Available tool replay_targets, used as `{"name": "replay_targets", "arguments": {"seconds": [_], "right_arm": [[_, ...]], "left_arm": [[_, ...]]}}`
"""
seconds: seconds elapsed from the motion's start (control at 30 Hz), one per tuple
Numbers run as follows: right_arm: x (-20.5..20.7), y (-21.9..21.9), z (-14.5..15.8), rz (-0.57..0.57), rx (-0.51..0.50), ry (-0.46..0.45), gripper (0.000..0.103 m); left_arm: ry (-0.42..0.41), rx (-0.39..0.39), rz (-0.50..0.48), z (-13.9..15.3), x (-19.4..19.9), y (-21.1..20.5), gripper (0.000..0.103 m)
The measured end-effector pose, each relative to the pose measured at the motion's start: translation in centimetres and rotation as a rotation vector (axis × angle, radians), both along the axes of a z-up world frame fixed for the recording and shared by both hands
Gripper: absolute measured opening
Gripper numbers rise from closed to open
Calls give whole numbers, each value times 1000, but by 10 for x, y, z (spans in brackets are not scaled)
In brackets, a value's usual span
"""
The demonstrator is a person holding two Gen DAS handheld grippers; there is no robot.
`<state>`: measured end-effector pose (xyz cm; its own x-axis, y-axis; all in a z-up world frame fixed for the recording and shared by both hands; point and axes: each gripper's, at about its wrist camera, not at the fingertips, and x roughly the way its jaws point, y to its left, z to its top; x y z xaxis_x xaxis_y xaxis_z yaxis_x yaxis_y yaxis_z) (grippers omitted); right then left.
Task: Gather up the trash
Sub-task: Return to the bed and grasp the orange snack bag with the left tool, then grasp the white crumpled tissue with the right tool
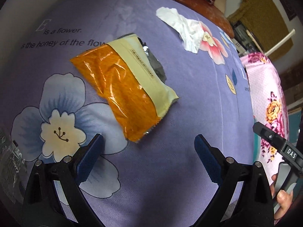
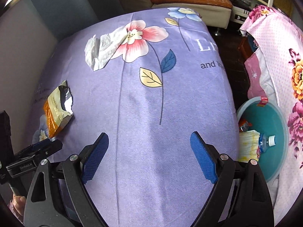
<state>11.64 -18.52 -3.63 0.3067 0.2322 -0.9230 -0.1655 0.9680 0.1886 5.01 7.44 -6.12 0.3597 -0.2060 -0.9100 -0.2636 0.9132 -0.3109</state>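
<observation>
Hovering wide-open, the left gripper (image 1: 148,145) lines up on the crinkly orange-and-cream foil snack wrapper (image 1: 123,87) lying flat on the purple floral bedsheet (image 1: 189,113); thin film could slip the pads. Right gripper (image 2: 149,147) gapes empty.

Two near downward views — shared bedspread (image 1: 170,94)

Bedsheet (image 1: 170,132): lavender, printed with blue, pink and cream flowers, yellow and navy leaves. Wrapper (image 1: 121,87): orange with a pale cream band, silver inside. Tissue (image 1: 181,26): white. Basin (image 2: 272,117): teal. Right-side cloth (image 2: 274,43): pink, magenta and orange blooms.
</observation>
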Motion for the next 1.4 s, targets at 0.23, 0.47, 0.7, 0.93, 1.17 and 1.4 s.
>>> {"name": "replay_targets", "arguments": {"seconds": [0.23, 0.47, 0.7, 0.93, 1.17, 1.4], "right_arm": [[19, 25, -2, 25, 2, 17, 84], [47, 37, -3, 22, -4, 26, 84], [80, 69, -2, 72, -10, 18, 84], [118, 109, -6, 125, 0, 10, 84], [163, 141, -23, 141, -26, 27, 84], [197, 155, -44, 142, -77, 34, 84]], "left_arm": [[-8, 20, 73, -5, 27, 16, 96], [-33, 127, 46, -6, 46, 12, 98], [-69, 259, -6, -4, 59, 25, 68], [-69, 216, 9, 0, 97, 63, 62], [-91, 208, 26, 2, 127, 79, 62], [-90, 226, 34, -2, 145, 91, 64]]}}
